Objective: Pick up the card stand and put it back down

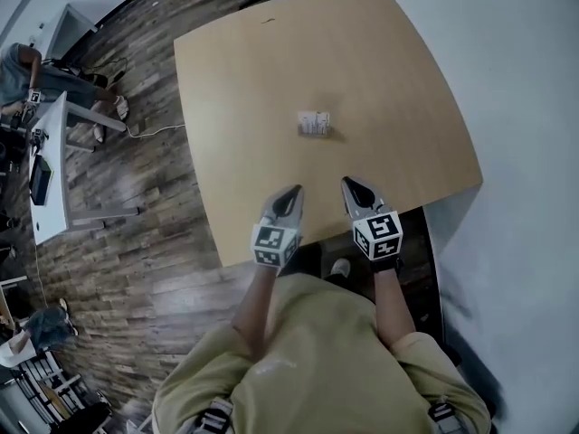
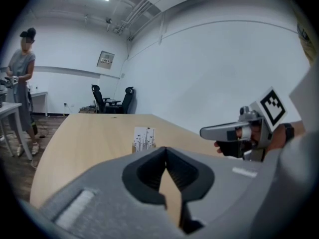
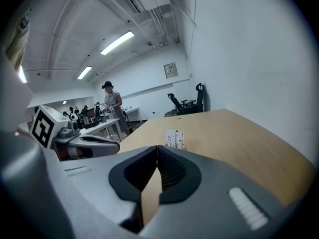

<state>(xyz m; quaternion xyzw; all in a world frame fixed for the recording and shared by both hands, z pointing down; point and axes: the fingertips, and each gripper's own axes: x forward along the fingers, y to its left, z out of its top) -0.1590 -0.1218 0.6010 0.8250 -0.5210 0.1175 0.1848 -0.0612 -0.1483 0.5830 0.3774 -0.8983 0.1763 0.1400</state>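
A small card stand (image 1: 314, 124) with a white printed card stands upright near the middle of the light wooden table (image 1: 244, 80). It shows ahead of the jaws in the left gripper view (image 2: 143, 139) and in the right gripper view (image 3: 175, 138). My left gripper (image 1: 294, 191) hovers over the table's near edge, shut with nothing in it, short of the stand and to its left. My right gripper (image 1: 347, 183) is beside it, also shut and empty, short of the stand and slightly right. The right gripper (image 2: 207, 131) shows in the left gripper view, the left gripper (image 3: 112, 143) in the right gripper view.
A white desk (image 1: 54, 174) stands on the wood floor to the left. A person (image 2: 21, 78) stands by it. Two dark office chairs (image 2: 112, 100) sit beyond the table's far end. A white wall (image 1: 525, 107) runs along the right.
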